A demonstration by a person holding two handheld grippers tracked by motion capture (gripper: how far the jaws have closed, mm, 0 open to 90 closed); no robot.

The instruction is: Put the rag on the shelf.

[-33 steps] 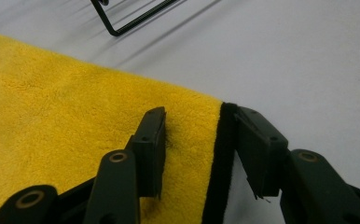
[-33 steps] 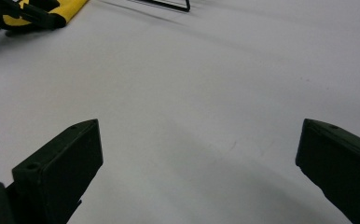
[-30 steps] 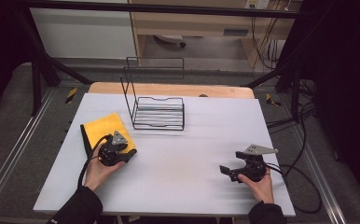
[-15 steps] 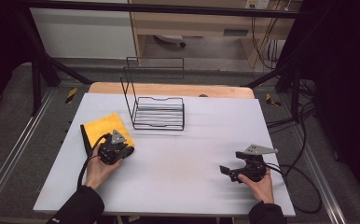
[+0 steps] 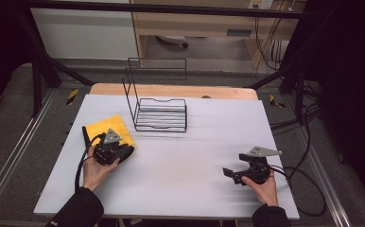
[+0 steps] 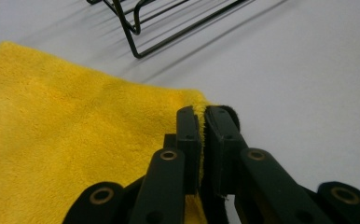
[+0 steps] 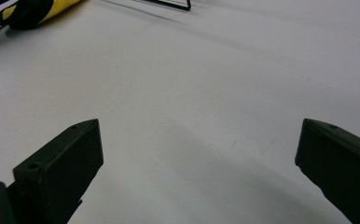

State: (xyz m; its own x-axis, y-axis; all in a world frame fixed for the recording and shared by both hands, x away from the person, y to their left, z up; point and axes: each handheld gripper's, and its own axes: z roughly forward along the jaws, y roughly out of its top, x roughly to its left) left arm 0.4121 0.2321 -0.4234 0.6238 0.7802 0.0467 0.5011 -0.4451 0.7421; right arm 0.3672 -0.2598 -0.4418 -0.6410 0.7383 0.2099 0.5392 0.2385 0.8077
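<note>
Yellow cloth (image 5: pixel 106 128): we see it lying flat near the left edge of the desk (image 5: pixel 190 161), with its near right corner lifted a little into the left gripper.
Left gripper (image 5: pixel 124 152): over the last second its jaws have just been closing, and in the left gripper view (image 6: pixel 201 135) they now stand almost together with a thin fold of the cloth's edge pinched between the pads. In the earlier high views the gripper sat at the same corner, so we read this as the grasp being made, not a move across the desk.
What that means: we judge the cloth is now secured by one corner, so it can be lifted or dragged; the bite looks narrow, so a quick pull might slip it free.
Wire rack (image 5: pixel 158 105): it stands empty just behind and to the right of the cloth, apart from it; we think it is a likely place for the cloth to go.
Right gripper (image 5: pixel 232 174): it rests low over bare desk well to the right, unmoved since the earlier views, with its jaws wide apart and nothing between them (image 7: pixel 197 154).
</note>
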